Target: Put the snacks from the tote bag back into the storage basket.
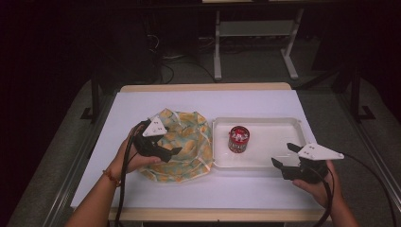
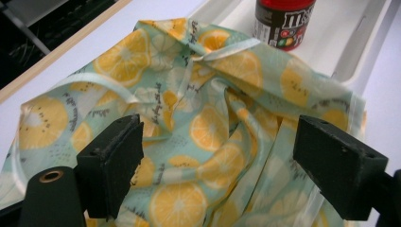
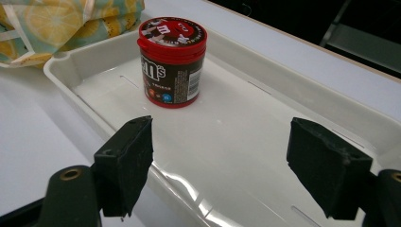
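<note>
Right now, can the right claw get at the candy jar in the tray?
Probably yes. The right claw is open, pointing at the candy jar, which stands upright and alone in the white tray. Only bare tray floor lies between them.

On the small round candy tub with a red lid and brown label [image 3: 172, 61], the white "m&m's" brand lettering is seen on the brown side wall, partly turned away so that only "m's" can be read in the right gripper view. A white panel of small print is carried beside it, too fine to be read. A lower-case "m" is printed on the red lid. In the left gripper view, "m's" is read on the same tub [image 2: 283, 21]. Dark script is printed on the mint-green lemon-patterned cloth [image 2: 189, 123], but it cannot be made out.
</note>
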`<act>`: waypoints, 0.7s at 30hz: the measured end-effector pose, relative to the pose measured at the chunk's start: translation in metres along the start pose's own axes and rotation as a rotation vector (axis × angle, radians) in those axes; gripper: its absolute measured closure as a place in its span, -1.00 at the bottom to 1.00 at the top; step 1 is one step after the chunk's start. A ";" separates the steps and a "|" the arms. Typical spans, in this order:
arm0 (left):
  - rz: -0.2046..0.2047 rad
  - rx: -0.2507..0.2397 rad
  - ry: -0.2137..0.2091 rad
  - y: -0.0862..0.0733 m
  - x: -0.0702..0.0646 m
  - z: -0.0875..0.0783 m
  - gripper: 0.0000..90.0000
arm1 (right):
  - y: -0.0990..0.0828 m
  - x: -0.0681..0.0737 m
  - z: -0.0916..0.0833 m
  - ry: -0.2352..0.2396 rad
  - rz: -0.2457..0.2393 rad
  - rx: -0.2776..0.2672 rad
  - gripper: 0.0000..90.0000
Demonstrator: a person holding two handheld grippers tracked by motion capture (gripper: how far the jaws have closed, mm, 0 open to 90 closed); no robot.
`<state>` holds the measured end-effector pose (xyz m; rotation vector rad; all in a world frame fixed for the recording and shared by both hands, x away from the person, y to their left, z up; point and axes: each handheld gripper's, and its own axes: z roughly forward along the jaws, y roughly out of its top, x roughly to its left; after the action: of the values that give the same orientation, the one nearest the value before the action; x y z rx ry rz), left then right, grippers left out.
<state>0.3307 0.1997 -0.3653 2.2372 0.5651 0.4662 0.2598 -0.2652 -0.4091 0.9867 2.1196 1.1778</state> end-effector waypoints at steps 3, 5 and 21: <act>-0.001 -0.008 0.005 -0.005 0.001 -0.003 -0.64 | 0.000 0.000 0.000 -0.002 -0.001 0.002 -0.49; -0.004 -0.008 0.020 -0.008 0.002 -0.005 -0.64 | 0.000 0.000 0.000 -0.003 -0.002 0.002 -0.49; -0.011 -0.009 0.040 -0.031 0.006 -0.015 -0.64 | 0.000 0.000 0.001 0.002 -0.003 0.006 -0.49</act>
<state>0.3207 0.2308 -0.3778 2.2187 0.5951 0.5082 0.2601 -0.2647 -0.4100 0.9855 2.1269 1.1721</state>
